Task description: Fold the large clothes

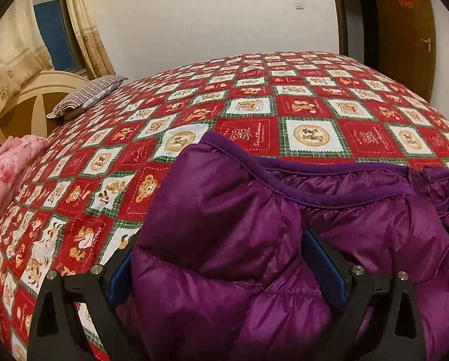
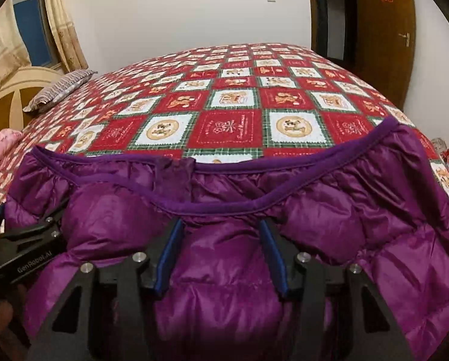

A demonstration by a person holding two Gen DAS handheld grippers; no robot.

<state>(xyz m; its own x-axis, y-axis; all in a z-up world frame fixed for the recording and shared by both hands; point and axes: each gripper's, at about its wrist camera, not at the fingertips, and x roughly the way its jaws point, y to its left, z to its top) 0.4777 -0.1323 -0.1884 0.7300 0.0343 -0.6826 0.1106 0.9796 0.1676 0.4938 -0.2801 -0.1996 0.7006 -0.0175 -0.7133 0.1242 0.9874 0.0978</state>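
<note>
Broadly, we worked over a wide bed under a red, white and green patchwork bedspread printed with teddy bears [image 1: 248,114]; some red squares carried small script too fine to read. Behind it stood a plain white wall with a small switch plate [image 1: 299,5]. At the left we saw cream floral curtains [image 1: 10,60], a cream headboard [image 1: 28,102], a grey striped pillow [image 1: 85,96] lying on the bed's far left part, and a pink flowered quilt [image 1: 4,177] at the near left edge. A brown wooden door [image 2: 387,30] at the right bore a red paper ornament, illegible.

The purple quilted down garment [image 2: 233,240] lay at the near edge of the bedspread, its darker bound hem turned toward the far side.

Our left gripper [image 1: 221,258] was clamped on a puffed fold at the garment's left end, blue pads pressing from both sides. Our right gripper [image 2: 221,255] pinched a narrower fold near the middle likewise. In the right wrist view, the left tool's black body read "GenRobot.AI".
</note>
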